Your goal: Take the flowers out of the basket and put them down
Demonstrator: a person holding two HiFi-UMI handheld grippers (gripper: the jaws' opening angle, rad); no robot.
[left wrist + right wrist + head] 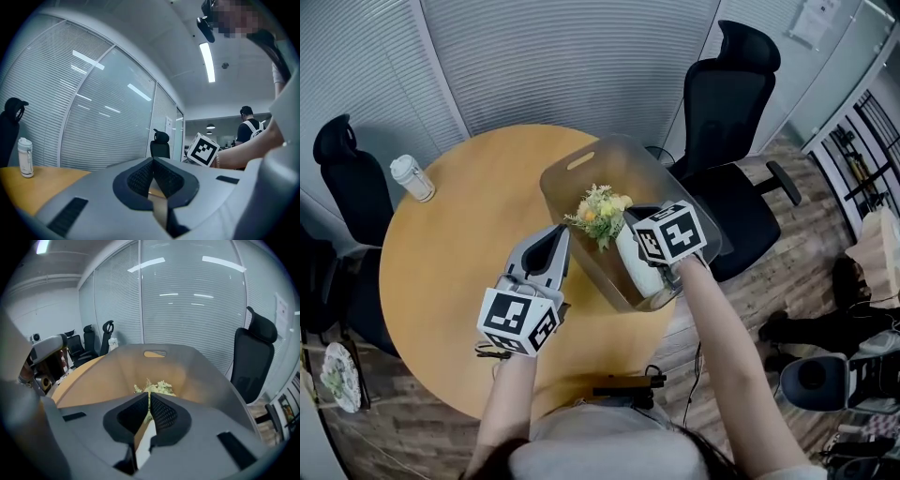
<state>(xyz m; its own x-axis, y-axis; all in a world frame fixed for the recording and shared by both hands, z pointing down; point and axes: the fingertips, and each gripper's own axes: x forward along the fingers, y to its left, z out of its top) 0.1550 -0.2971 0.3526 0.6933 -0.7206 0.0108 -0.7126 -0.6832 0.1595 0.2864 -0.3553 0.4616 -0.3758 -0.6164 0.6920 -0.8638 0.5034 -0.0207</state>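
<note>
A small bunch of yellow and green flowers (600, 214) with a white base lies in the translucent grey basket (565, 187) on the right side of the round wooden table (459, 234). My right gripper (632, 225) hangs over the basket, tilted down toward the flowers, with its jaws shut and nothing gripped. In the right gripper view the flowers (157, 386) show just beyond the gripper (149, 397), inside the basket (211, 376). My left gripper (562, 232) is level above the table, left of the basket, shut and empty; in its own view the gripper (153, 160) points across the room.
A white lidded cup (412, 178) stands at the table's far left, also visible as the cup (25, 157). Black office chairs (739, 89) (345, 178) stand round the table. A person with a backpack (248, 125) stands far off. The basket overhangs the table's right edge.
</note>
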